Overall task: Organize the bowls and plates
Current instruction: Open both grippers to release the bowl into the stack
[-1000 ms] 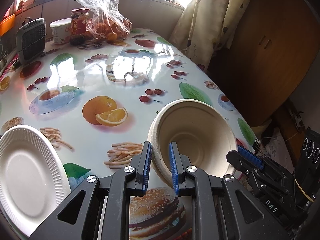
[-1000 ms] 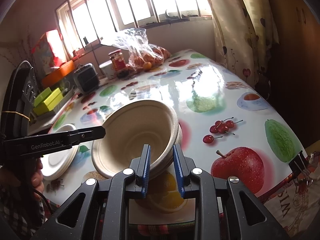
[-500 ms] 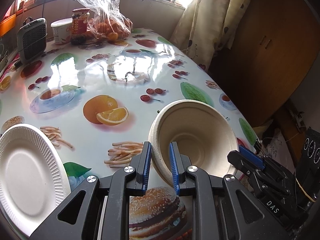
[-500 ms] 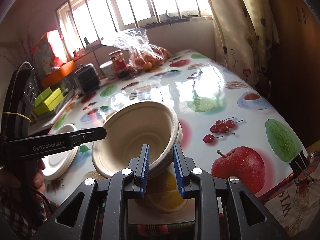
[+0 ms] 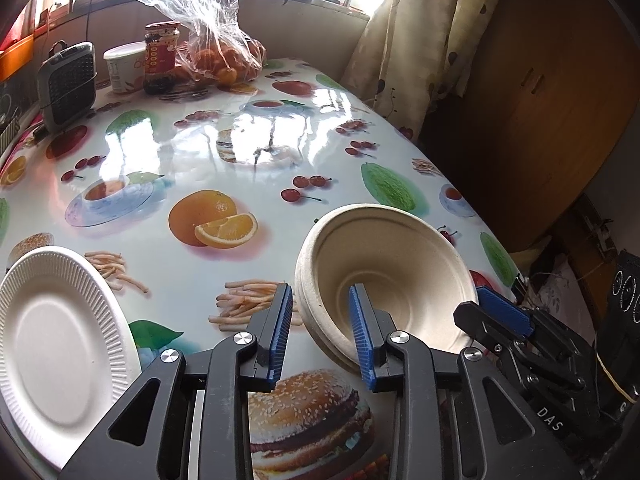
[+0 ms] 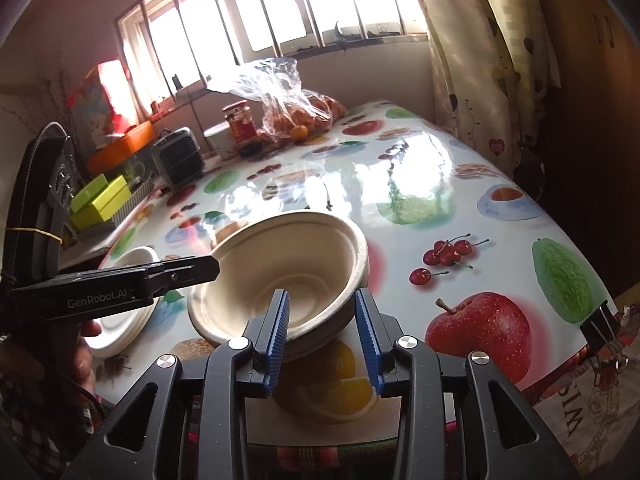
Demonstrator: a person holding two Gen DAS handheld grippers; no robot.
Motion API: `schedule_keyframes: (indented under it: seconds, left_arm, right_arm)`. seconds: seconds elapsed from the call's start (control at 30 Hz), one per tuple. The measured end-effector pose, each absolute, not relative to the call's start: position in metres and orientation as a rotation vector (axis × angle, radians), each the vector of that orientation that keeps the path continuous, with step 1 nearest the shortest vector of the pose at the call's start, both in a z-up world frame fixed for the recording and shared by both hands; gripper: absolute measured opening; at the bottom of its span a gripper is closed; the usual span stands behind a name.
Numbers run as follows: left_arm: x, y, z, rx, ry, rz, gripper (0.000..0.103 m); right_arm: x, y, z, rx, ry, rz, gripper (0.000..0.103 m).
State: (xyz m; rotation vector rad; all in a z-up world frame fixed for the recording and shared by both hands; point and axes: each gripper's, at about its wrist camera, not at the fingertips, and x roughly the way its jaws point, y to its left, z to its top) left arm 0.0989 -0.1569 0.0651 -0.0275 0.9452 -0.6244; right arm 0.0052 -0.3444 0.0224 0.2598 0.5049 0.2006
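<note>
A stack of beige paper bowls (image 5: 384, 276) rests near the table's front edge, also in the right wrist view (image 6: 280, 272). My left gripper (image 5: 320, 332) is open, its fingers straddling the stack's near-left rim. My right gripper (image 6: 322, 320) is open, straddling the rim on the other side; it shows in the left wrist view (image 5: 504, 320). A stack of white paper plates (image 5: 52, 332) lies at the left, also seen in the right wrist view (image 6: 120, 320).
At the far end stand a bag of oranges (image 5: 216, 52), a red-labelled jar (image 5: 160, 56), a white tub (image 5: 124, 64) and a small grey heater (image 5: 68, 80). The fruit-print tablecloth (image 5: 240, 152) covers the table. A curtain (image 5: 416, 40) and wooden cabinet (image 5: 540, 100) are right.
Both grippers have opened and let go of the bowl rim. The bowls have tipped down from their tilt and settled onto the table.
</note>
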Motion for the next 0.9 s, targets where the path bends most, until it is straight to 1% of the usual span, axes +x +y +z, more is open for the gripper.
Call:
schedule_keyframes:
  seconds: [0.1,0.3,0.37,0.53,0.63,0.9]
  left_arm:
    - [0.098,-0.156,0.066,-0.027,0.941,-0.622,0.034]
    - [0.093,-0.155,0.069,-0.014,0.926,-0.603,0.034]
    - [0.09,-0.154,0.07,-0.007,0.915,-0.584,0.034]
    - [0.083,-0.15,0.075,0.018,0.871,-0.539,0.035]
    - [0.076,-0.147,0.079,0.034,0.837,-0.507,0.035]
    - [0.056,-0.137,0.082,0.043,0.802,-0.47,0.035]
  right_arm:
    - [0.005,-0.344,0.022,0.26,0.504,0.201,0.034]
    - [0.002,-0.344,0.027,0.263,0.495,0.195,0.036]
    - [0.001,-0.345,0.028,0.263,0.493,0.189,0.04]
    - [-0.003,-0.346,0.029,0.259,0.481,0.184,0.042]
    - [-0.004,-0.346,0.03,0.257,0.474,0.176,0.046]
    - [-0.011,-0.346,0.028,0.241,0.465,0.165,0.049]
